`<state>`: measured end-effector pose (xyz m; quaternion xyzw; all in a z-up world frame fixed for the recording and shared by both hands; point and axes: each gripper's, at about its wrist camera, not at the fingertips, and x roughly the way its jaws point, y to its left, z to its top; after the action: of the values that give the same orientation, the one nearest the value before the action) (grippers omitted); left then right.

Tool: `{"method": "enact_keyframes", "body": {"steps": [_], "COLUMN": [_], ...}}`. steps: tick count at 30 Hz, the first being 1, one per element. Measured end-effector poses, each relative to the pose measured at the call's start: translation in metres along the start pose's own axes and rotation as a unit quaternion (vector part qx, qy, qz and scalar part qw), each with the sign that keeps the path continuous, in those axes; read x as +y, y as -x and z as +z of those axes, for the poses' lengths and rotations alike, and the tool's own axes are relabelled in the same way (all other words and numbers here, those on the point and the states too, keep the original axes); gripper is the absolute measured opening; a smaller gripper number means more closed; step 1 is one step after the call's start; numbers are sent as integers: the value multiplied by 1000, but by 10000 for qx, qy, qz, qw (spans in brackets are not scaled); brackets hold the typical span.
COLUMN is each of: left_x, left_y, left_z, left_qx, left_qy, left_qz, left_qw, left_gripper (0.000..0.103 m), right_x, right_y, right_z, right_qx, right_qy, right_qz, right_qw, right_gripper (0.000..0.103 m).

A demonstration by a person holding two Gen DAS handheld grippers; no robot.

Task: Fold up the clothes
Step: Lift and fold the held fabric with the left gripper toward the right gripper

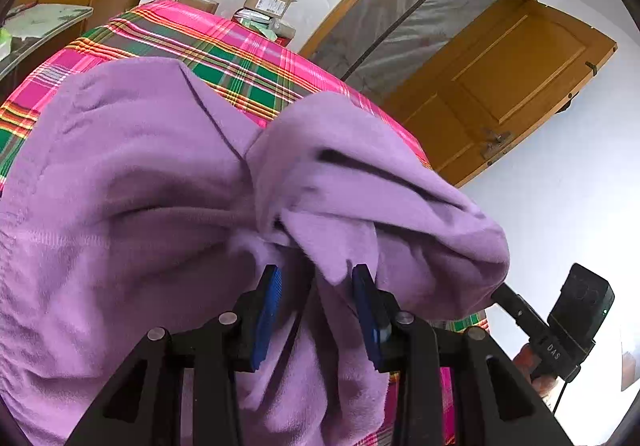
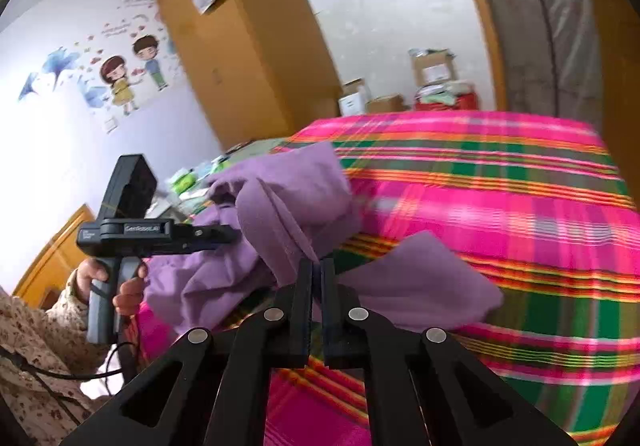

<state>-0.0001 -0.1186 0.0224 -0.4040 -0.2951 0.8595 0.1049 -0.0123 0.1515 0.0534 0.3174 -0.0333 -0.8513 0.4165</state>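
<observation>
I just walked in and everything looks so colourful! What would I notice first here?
First, the big soft purple garment, bunched up in the middle of the bed. Under it spreads a bright pink, green and orange checked bedcover, reaching to the bed's far edge. On the wall to the left, beside a tall wooden wardrobe, is a cartoon sticker of two children.

Bright, even daylight; fisheye-bent edges with dark corners, right view motion-blurred.
</observation>
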Motion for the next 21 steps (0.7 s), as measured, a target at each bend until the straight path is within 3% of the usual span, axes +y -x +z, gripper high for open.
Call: {"method": "enact_keyframes", "body": {"steps": [5, 10, 13, 18, 21], "left_x": [-3, -8, -8, -11, -17], "left_y": [6, 15, 12, 7, 5], "left_z": [-2, 1, 8, 8, 9], "left_qx": [-121, -421, -426, -361, -327], "left_qy": [-120, -228, -201, -244, -366], "left_qz": [40, 10, 102, -95, -166], "left_qw": [9998, 9989, 9988, 9990, 9987], "left_gripper": [37, 37, 37, 31, 31], "right_x": [-14, -12, -14, -20, -20], "right_y": [19, 20, 16, 7, 14], "right_z": [-2, -10, -17, -27, -21], "right_qx": [-280, -13, 227, 635, 505], "right_qy": [-319, -170, -218, -193, -207], "right_qz": [-385, -688, -855, -1055, -1048], "right_qw": [9984, 9975, 9958, 9922, 9930], "right_gripper": [4, 4, 4, 7, 10]}}
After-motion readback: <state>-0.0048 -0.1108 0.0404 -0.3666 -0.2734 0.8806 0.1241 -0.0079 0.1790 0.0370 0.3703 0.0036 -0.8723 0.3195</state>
